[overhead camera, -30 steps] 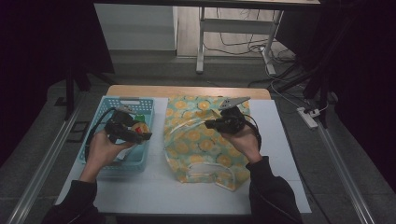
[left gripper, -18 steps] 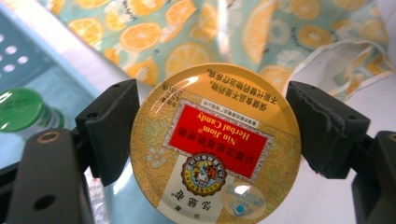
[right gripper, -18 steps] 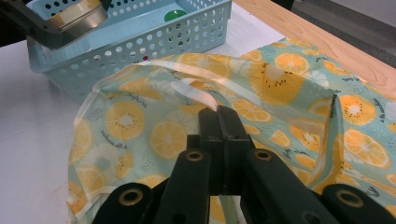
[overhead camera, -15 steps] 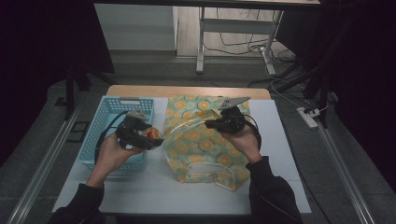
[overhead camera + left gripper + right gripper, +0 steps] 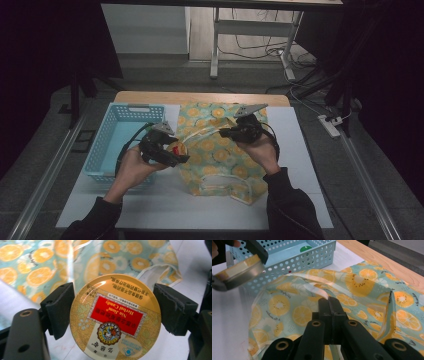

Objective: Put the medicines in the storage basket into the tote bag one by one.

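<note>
A round gold candy tin (image 5: 115,317) with a red label sits between the pads of my left gripper (image 5: 173,150), which is shut on its rim. It hovers at the left edge of a fabric bag (image 5: 220,157) printed with orange slices, lying flat on the table. In the right gripper view the tin (image 5: 239,268) hangs at the upper left, above the bag (image 5: 367,290). My right gripper (image 5: 329,301) is shut on the bag's pale handle strap (image 5: 317,288) and holds it raised, so the bag's mouth is lifted. In the high view the right gripper (image 5: 223,133) is over the bag's upper middle.
A light blue perforated basket (image 5: 112,145) stands left of the bag; a small green object (image 5: 305,249) lies inside it. The white table mat (image 5: 300,165) extends to the right of the bag. A wooden table edge (image 5: 150,96) runs along the far side.
My left hand has carried the tin rightward from above the basket to the bag's left edge. The right hand and the held strap have stayed put.
</note>
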A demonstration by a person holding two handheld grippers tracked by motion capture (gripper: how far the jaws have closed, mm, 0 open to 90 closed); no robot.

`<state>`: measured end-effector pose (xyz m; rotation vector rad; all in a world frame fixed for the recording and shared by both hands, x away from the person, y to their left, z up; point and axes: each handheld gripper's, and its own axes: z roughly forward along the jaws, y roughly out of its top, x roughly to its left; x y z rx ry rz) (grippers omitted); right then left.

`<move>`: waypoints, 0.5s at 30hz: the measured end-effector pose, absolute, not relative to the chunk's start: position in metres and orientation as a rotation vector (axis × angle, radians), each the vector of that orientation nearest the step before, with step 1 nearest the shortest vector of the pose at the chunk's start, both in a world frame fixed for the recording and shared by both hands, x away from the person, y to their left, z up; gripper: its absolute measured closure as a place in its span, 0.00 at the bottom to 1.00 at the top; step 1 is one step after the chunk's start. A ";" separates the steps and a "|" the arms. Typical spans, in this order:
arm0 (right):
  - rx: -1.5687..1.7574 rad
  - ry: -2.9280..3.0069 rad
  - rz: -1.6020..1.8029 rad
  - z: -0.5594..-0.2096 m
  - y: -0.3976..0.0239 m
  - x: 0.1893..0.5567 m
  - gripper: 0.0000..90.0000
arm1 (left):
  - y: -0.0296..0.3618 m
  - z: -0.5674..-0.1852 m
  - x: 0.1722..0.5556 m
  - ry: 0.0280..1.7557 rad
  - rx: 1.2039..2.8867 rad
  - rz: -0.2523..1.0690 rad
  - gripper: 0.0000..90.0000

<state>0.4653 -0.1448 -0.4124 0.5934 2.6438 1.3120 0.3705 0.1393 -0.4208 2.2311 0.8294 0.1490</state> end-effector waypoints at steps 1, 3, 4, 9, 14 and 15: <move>0.591 2.643 1.313 -0.412 -0.145 0.465 1.00 | 0.137 -0.421 0.371 0.827 2.230 0.146 0.24; 0.594 2.643 1.314 -0.412 -0.145 0.465 1.00 | 0.130 -0.423 0.372 0.814 2.234 0.140 0.24; 0.592 2.643 1.313 -0.412 -0.145 0.465 1.00 | 0.127 -0.423 0.372 0.810 2.233 0.138 0.24; 0.592 2.642 1.317 -0.413 -0.145 0.466 1.00 | 0.114 -0.429 0.376 0.788 2.243 0.120 0.24; 0.592 2.641 1.317 -0.413 -0.145 0.466 1.00 | 0.099 -0.435 0.380 0.770 2.257 0.124 0.24; 0.594 2.639 1.319 -0.413 -0.145 0.466 1.00 | 0.097 -0.436 0.381 0.766 2.258 0.118 0.24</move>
